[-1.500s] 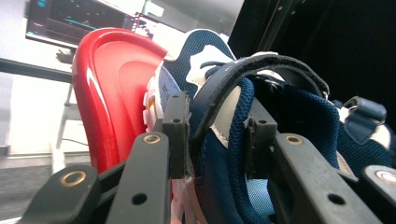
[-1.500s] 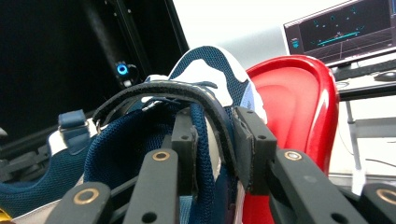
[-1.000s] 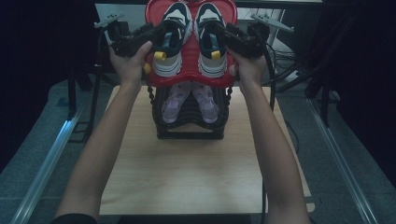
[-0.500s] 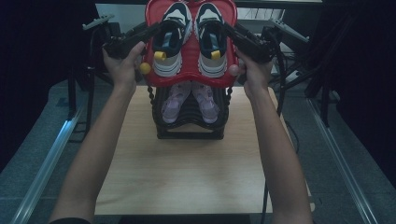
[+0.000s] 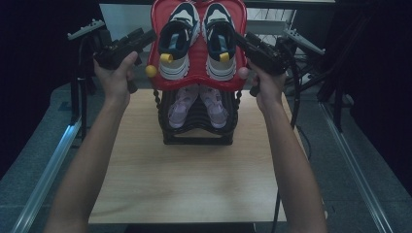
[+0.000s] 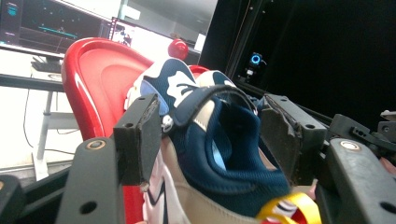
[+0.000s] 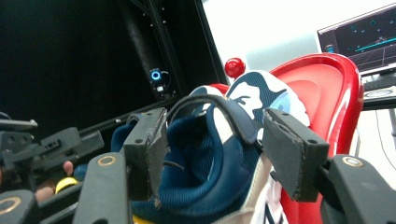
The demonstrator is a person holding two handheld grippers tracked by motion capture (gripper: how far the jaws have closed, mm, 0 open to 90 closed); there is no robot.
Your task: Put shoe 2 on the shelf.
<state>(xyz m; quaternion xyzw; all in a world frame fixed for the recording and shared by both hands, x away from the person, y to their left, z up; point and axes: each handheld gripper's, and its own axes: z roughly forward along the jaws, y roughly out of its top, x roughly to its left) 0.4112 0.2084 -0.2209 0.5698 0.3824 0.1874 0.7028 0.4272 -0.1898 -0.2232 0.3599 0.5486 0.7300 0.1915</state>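
A pair of navy and white sneakers (image 5: 198, 41) stands on the red top tray (image 5: 197, 83) of a black shoe rack (image 5: 197, 138). My left gripper (image 5: 145, 38) is held just off the tray's left edge, its jaws open. My right gripper (image 5: 243, 41) mirrors it off the right edge; its jaws have just been opening and hold nothing. In the left gripper view the gripper (image 6: 212, 135) frames the navy sneaker (image 6: 219, 154) beyond its pads without touching it. The right gripper (image 7: 219, 149) likewise frames the sneaker (image 7: 205, 182) from the other side.
Pink shoes (image 5: 197, 104) sit on the rack's lower tier. The rack stands at the back of a wooden table (image 5: 194, 184). Metal rails (image 5: 46, 179) run along both sides. A yellow knob (image 5: 151, 71) sticks out at the tray's left corner. Monitors (image 6: 56, 25) stand behind.
Both hands have drawn outward from the red tray's sides. The grippers that sat against the tray's edges now stand apart from it, and the tray stays on the rack.
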